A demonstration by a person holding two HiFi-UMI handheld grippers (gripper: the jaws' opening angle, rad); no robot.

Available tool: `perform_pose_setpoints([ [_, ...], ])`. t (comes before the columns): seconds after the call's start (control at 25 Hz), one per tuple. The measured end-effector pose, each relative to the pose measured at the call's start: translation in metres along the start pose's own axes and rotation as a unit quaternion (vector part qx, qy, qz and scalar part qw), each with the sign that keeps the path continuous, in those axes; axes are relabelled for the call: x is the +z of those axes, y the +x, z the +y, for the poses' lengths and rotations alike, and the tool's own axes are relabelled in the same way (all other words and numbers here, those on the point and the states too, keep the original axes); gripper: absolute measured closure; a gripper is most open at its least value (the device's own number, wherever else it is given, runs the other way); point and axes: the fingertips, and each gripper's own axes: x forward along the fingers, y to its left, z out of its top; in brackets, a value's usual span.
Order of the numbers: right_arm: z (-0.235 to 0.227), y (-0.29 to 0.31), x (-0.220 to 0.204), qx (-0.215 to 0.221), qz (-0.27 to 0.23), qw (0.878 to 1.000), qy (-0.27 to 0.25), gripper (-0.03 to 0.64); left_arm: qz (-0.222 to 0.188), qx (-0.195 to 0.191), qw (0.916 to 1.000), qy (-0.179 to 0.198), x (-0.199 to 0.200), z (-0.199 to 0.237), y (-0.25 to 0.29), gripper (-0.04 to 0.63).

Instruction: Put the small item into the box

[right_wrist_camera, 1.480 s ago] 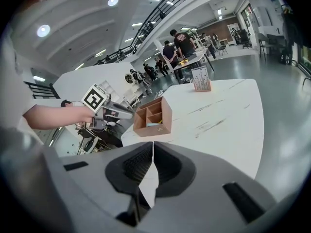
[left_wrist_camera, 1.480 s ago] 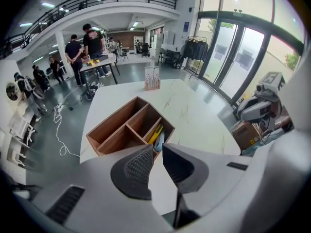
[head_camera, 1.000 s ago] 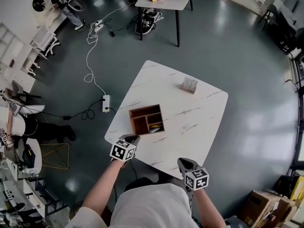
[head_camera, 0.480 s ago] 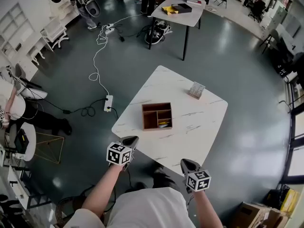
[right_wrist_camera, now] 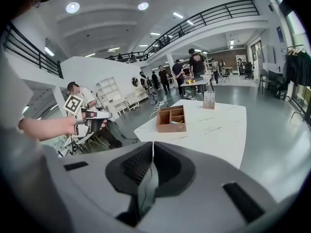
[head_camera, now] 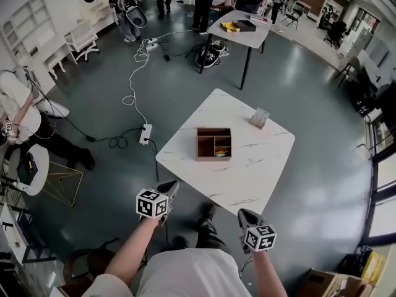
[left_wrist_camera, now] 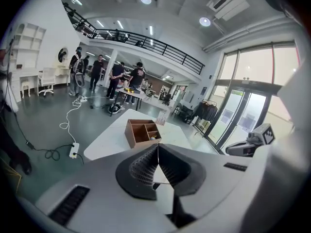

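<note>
A grey floor [head_camera: 322, 104] is spreading all around, and a white marble-patterned table [head_camera: 247, 172] is standing on it straight ahead of the person. A second table [head_camera: 242, 31] is standing farther off, carrying a yellow thing and a black thing that are too small to tell apart further. On the near table, a wooden box [head_camera: 214, 143] is sitting a little left of the middle, open at the top and divided into 1 large compartment and several smaller ones. The large compartment is showing only its bare wooden bottom. The left gripper [head_camera: 171, 185] is hanging off the table's near edge, over the floor, well apart from the box. The left gripper view is showing its 2 jaws pressed together with nothing between them, the box [left_wrist_camera: 142, 132] lying beyond their tips. The right gripper [head_camera: 242, 213] is likewise hovering short of the table's near corner, its 2 jaws meeting edge to edge and gripping nothing, with the box [right_wrist_camera: 171, 119] far ahead of them. A small stand [head_camera: 260, 117] is sitting upright near the table's far right edge, well apart from the box; what it is holding is too small to tell. A white power strip [head_camera: 146, 133] is lying on the floor just left of the table. The small item [head_camera: 221, 154], yellowish, is lying inside the box, in a small compartment at the corner nearest the person.
</note>
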Motion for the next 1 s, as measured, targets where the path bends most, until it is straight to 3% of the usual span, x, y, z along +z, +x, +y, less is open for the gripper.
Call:
perform_pose_setpoints([
  [0.28,0.027,-0.052,-0.018,-0.020,-0.013,1.000,-0.014,0.589,-0.022,0.004,0.9997,-0.014,-0.027,-0.018,-0.050,0.580],
  [0.56,0.015,-0.094,-0.021,-0.033,-0.026,0.999,-0.025,0.589,-0.036,0.004,0.9993,-0.006,-0.032,-0.049,-0.064,0.580],
  [1.0,-0.023,-0.128,-0.003,0.005,-0.040,0.998,-0.050,0.589,-0.084,0.045,0.9952,-0.018,-0.028,-0.106,-0.084,0.580],
])
